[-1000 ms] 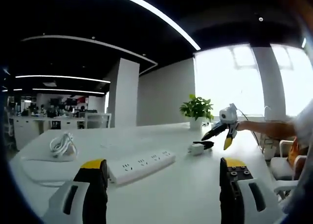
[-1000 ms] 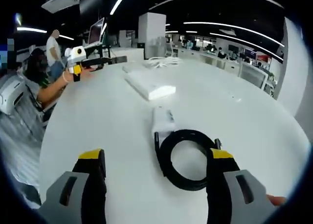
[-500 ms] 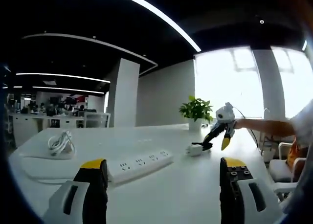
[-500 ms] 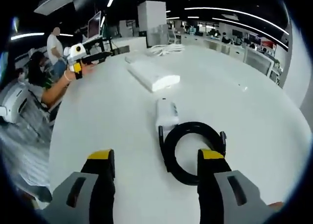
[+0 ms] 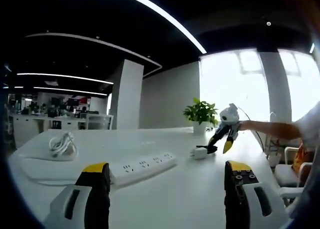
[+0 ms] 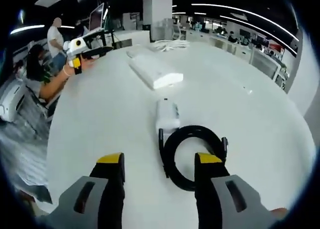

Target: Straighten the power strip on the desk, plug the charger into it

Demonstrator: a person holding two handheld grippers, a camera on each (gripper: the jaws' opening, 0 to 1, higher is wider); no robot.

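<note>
The white power strip lies slanted on the white desk, just ahead of my left gripper, which is open and holds nothing. In the right gripper view the strip lies further off. The white charger block rests on the desk with its black cable coil behind it. My right gripper is open, and the coil's near edge lies between its yellow tips. In the left gripper view the right gripper hovers over the charger.
A coiled white cable lies at the desk's far left on a white sheet. A potted plant stands at the far edge. The left gripper hangs over the desk's edge. People and office chairs sit beyond it.
My right gripper has come closer to the charger's cable coil, and its jaws stand narrower than before. The left gripper has barely moved.
</note>
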